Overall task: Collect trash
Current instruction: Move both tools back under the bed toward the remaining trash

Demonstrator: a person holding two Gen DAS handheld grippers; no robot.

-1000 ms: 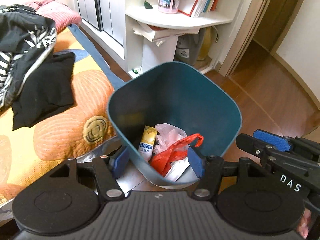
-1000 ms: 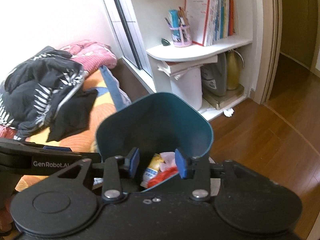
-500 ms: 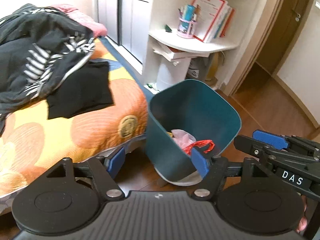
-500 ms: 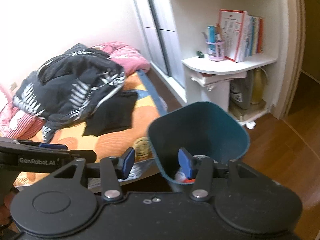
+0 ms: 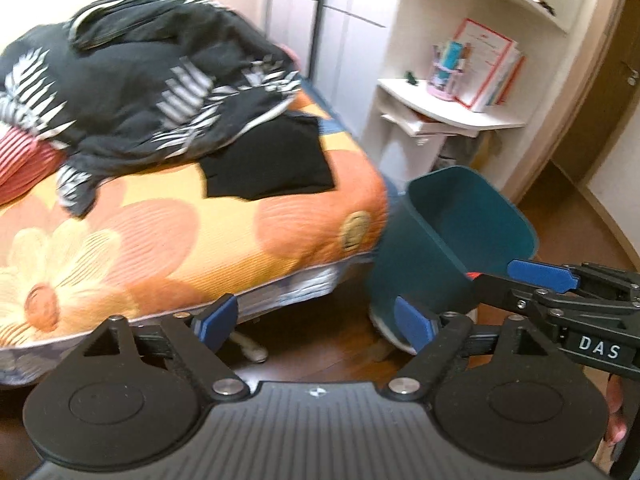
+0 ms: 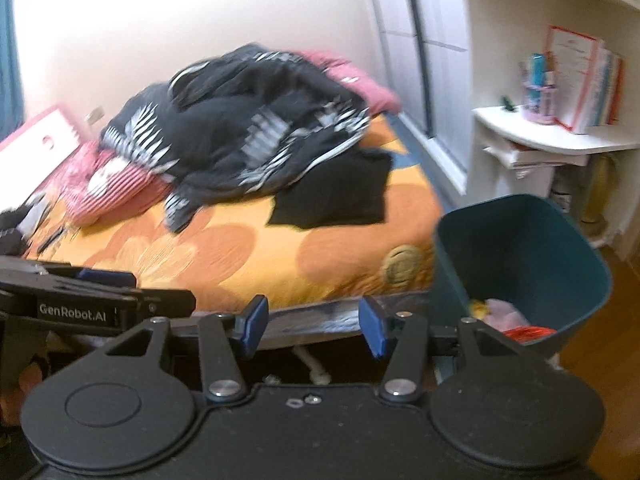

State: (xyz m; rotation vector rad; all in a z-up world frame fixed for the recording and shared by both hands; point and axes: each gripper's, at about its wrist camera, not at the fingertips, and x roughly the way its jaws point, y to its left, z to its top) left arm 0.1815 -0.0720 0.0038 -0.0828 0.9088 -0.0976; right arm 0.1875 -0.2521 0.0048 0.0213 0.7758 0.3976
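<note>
Trash sits low inside the dark teal plastic bin (image 6: 560,256) on the brown wooden floor (image 5: 320,344), hard against the foot corner of the bed — from the right wrist view a yellow packet (image 6: 480,307), a pale pink plastic bag (image 6: 505,309) and a crumpled red plastic bag (image 6: 528,333) show over the near rim.

At the far left of that view, the left tongs (image 6: 120,280) reach in as a black bar with blue tips. Beyond them lies the bed with its orange flower-print cover (image 6: 248,256), carrying a striped pink pillow (image 6: 108,188), a heaped black-and-white leaf-print quilt (image 6: 248,128) and a flat black cloth (image 6: 340,192). The right tongs (image 6: 314,328) point at the bed's lower edge; their jaws have just been opening and stand wide, with nothing between the blue pads.

From the left wrist view, the left tongs (image 5: 316,322) also gape wide, having just been opening, empty — one pad before the bed's edge, the other before the bin's base. The bin (image 5: 440,232) stands to the right of the bed corner, a sliver of red showing at its rim. Right of it, the right tongs (image 5: 540,276) cross in front of the bin's wall. Behind, a white curved shelf (image 5: 460,112) holds a pink pen cup (image 5: 446,76) and a row of upright books (image 5: 496,72).
</note>
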